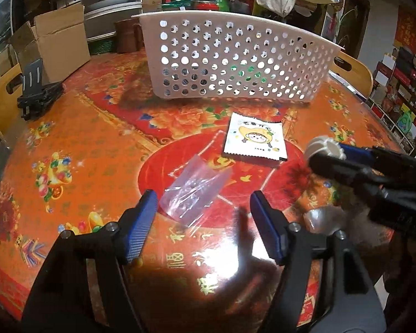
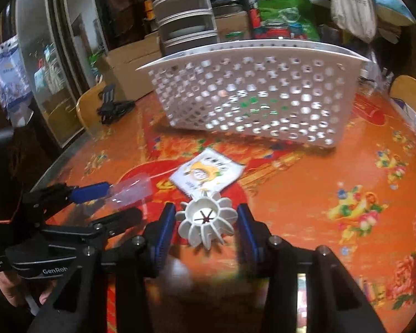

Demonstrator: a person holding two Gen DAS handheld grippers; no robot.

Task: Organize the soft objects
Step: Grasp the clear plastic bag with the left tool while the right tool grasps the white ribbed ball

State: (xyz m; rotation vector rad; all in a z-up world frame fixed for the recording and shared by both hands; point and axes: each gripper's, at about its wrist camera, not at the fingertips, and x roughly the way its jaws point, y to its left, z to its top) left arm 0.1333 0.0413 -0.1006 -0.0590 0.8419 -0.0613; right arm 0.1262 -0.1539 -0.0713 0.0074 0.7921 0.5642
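A clear plastic bag [image 1: 192, 194] lies on the red floral table between the fingers of my open left gripper [image 1: 202, 219], just beyond their tips. A white snack packet [image 1: 253, 138] with a cartoon face lies farther on; it also shows in the right wrist view [image 2: 208, 173]. My right gripper [image 2: 206, 226] is shut on a white ribbed plastic piece [image 2: 206, 222] and holds it above the table. In the left wrist view that piece [image 1: 326, 147] sits at the right gripper's tip. The white perforated basket [image 1: 235, 55] stands behind; something green shows through its holes.
A black folding stand [image 1: 36, 94] sits at the table's left edge. Cardboard boxes [image 1: 52, 44] and stacked containers crowd the back. Wooden chair backs [image 1: 355, 69] stand at both sides. The left gripper [image 2: 91, 191] reaches in at the left of the right wrist view.
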